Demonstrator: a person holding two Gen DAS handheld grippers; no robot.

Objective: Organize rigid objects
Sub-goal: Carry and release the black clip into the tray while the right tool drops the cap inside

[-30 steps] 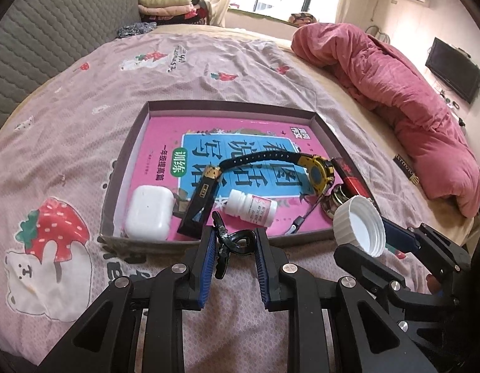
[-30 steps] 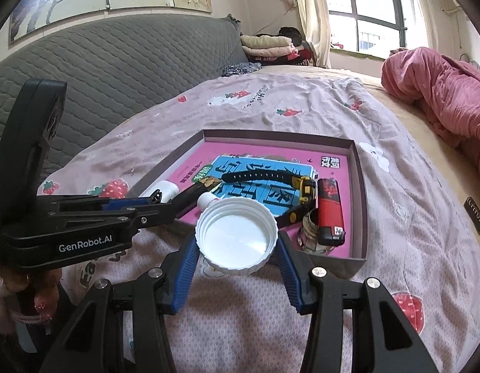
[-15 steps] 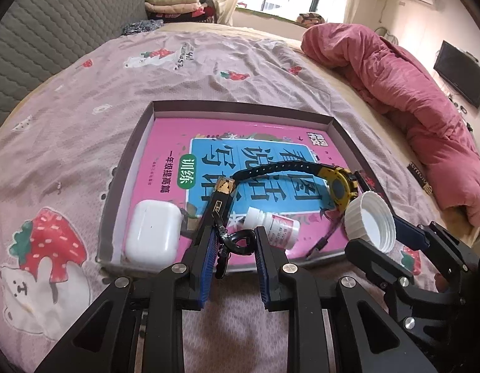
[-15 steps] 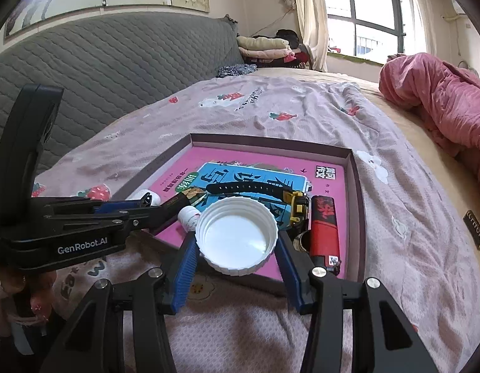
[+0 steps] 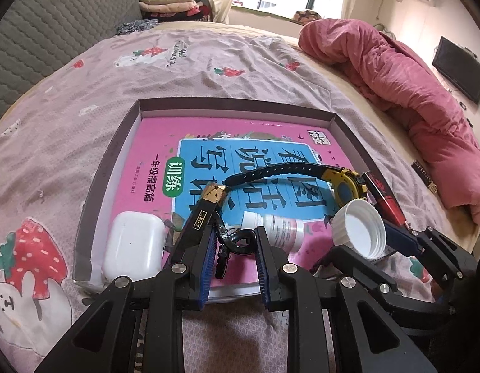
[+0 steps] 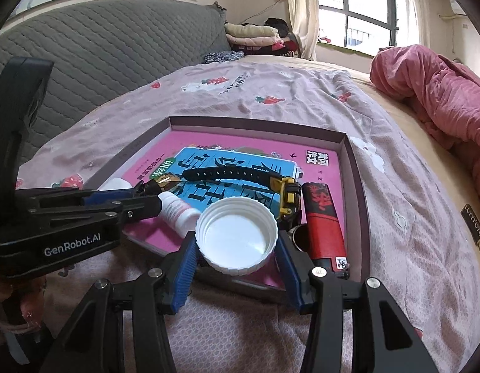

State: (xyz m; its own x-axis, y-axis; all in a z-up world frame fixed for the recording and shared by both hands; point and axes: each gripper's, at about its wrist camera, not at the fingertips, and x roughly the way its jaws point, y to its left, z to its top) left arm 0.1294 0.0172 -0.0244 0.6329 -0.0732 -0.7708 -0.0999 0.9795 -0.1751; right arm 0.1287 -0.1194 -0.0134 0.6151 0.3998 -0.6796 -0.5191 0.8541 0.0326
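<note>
Your right tool (image 6: pixel 236 250) holds the white cap (image 6: pixel 236 239) by its ribbed rim, above the near edge of the tray (image 6: pixel 353 168). It is light and stiff; grip gently. Your left tool (image 5: pixel 235 242) pinches a black clip (image 5: pixel 232 242), small and slippery, over the tray.

"GenRobot.AI" in white on left gripper (image 6: pixel 146 200) body. Pink book (image 5: pixel 153 143) cover: green oval "训练", line "一年级提高篇", large upside-down Chinese characters. Other labels too small.
</note>
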